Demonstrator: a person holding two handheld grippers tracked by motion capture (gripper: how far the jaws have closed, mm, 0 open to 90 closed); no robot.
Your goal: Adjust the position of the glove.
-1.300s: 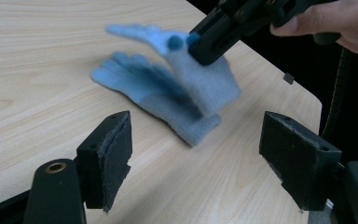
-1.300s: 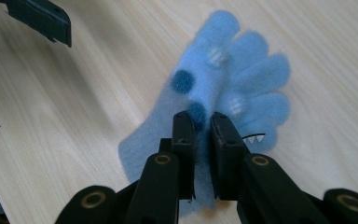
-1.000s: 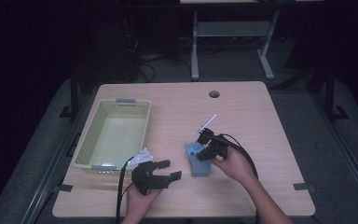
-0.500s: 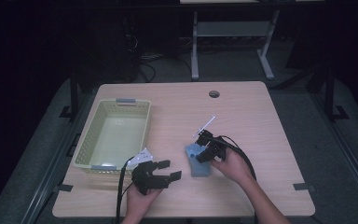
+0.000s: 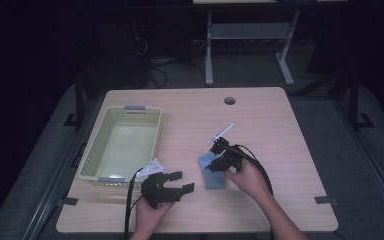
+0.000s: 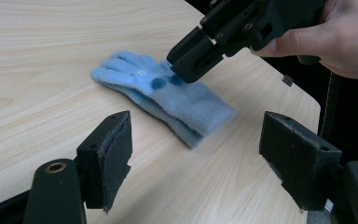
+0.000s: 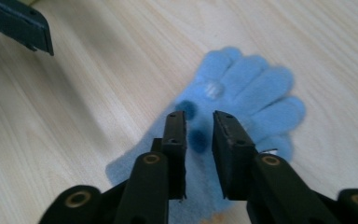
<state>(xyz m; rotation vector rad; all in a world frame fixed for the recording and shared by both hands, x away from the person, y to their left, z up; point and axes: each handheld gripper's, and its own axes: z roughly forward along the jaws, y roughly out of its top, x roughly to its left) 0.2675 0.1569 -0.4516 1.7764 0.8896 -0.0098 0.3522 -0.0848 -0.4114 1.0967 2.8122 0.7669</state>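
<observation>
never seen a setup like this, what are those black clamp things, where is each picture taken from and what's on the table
A person holds a black two-jaw hand-held gripper in each hand. The high view looks down on the light wooden table; the two gripper views come from cameras riding on each tool. On the table lie a fluffy light blue knitted glove and a pale green plastic basket. The right hand-held gripper is down on the glove, its jaws a narrow gap apart and just opening, with a fold of glove between them, not clearly pinched. The left hand-held gripper waits nearby with jaws wide open, holding nothing.
</observation>
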